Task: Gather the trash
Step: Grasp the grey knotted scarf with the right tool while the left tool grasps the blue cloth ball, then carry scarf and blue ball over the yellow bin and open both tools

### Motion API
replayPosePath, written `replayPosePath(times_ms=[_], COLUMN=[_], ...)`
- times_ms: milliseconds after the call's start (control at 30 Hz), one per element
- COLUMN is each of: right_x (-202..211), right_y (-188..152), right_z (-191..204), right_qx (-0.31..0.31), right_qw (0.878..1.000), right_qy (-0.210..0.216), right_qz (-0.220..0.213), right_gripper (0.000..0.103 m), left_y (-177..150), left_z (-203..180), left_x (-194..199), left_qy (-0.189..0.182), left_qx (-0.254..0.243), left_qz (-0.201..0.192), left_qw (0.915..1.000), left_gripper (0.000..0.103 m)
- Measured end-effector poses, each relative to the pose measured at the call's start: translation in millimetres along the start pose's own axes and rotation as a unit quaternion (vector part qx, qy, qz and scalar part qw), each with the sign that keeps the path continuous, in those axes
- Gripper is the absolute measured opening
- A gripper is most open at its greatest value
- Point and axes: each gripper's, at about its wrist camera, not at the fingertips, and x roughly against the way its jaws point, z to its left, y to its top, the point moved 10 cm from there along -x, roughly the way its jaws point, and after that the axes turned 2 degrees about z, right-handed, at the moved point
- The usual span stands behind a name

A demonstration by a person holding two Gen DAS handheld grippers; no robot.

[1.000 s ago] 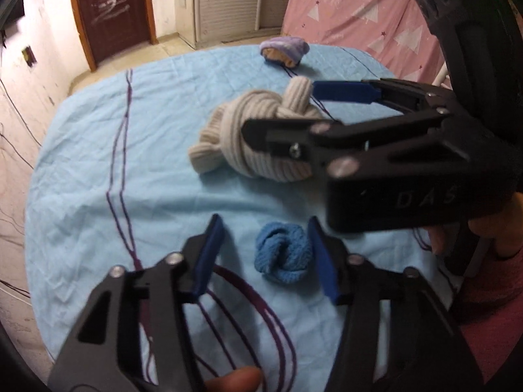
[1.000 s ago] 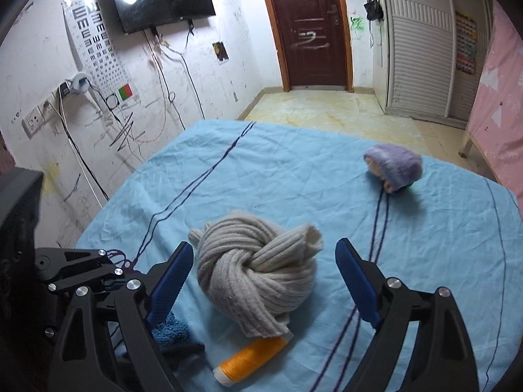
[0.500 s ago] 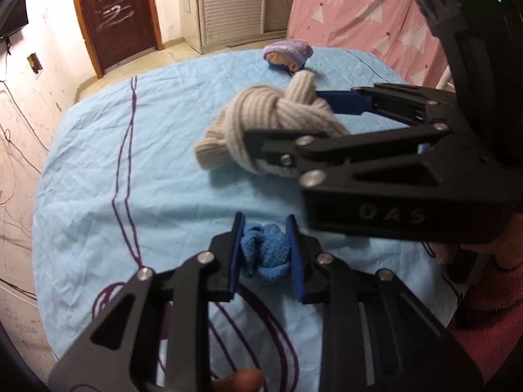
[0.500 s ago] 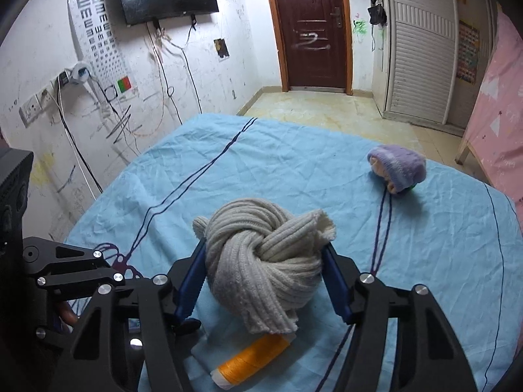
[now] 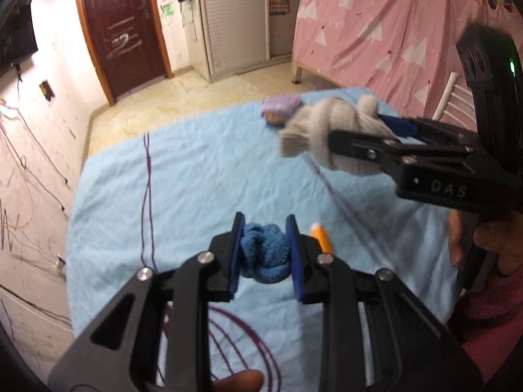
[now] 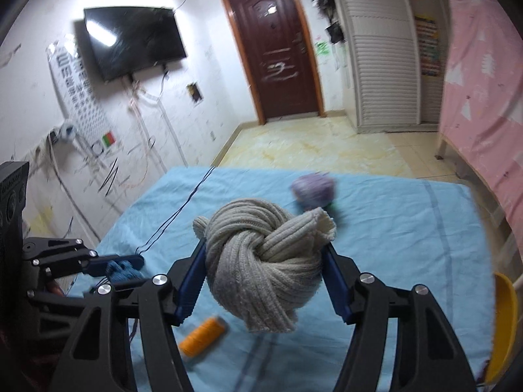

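My left gripper (image 5: 265,254) is shut on a small blue knitted bundle (image 5: 264,257), lifted a little above the light blue sheet (image 5: 196,176). The same blue bundle (image 6: 123,270) shows in the right wrist view, at the left, pinched by the left gripper (image 6: 126,265). My right gripper (image 6: 264,277) is shut on a big knotted beige knit bundle (image 6: 261,261) and holds it in the air. In the left wrist view that beige bundle (image 5: 327,130) hangs at the upper right in the right gripper (image 5: 369,130). An orange spool (image 6: 202,336) lies on the sheet below.
A purple knit bundle (image 6: 313,189) lies near the sheet's far edge. A yellow chair (image 6: 503,323) stands at the right edge. A pink patterned curtain (image 5: 392,32) hangs at the right, a dark door (image 6: 274,45) and tiled floor (image 6: 310,143) lie beyond. A hand (image 5: 477,238) holds the right gripper.
Both grippers closed on their bundles: the left on the blue one, the right on the beige one. Both then rose off the sheet, uncovering the orange spool.
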Motion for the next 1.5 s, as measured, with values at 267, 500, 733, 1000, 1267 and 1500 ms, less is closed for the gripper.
replayPosePath(times_ms=[267,500,733,1000,1267,1500], right_x=[52.6,99.7,144.5,165.6,149.2,148.3], right_y=[6.9,4.2,-9.1,-37.5,-66.2,-84.1], right_z=[-59.8,-114.7,-178.2,-245.2,-287.7,-312.7], right_qx=[-0.044,-0.075,-0.111,-0.155,-0.189,-0.22], right_qw=[0.997,0.991,0.98,0.969,0.964,0.957], right_qy=[-0.033,-0.067,-0.112,-0.148,-0.16,-0.16], right_qz=[-0.051,-0.089,-0.118,-0.124,-0.097,-0.098], right_gripper=[0.059,0.059,0.059,0.06,0.065,0.073], left_y=[41.4,71.8,97.8,126.2,156.2,167.3], left_z=[-35.9,-83.3,-135.7,-205.0,-268.9,-301.3], left_x=[19.8,24.1,15.6,-0.5,-35.1,-72.3], left_qy=[-0.003,-0.022,-0.04,-0.068,-0.091,-0.1], left_qx=[-0.03,-0.059,-0.07,-0.082,-0.08,-0.074], left_qz=[-0.036,-0.056,-0.058,-0.057,-0.031,-0.006], left_qw=[0.9989,0.9965,0.9951,0.9927,0.9922,0.9922], left_gripper=[0.024,0.024,0.024,0.024,0.024,0.039])
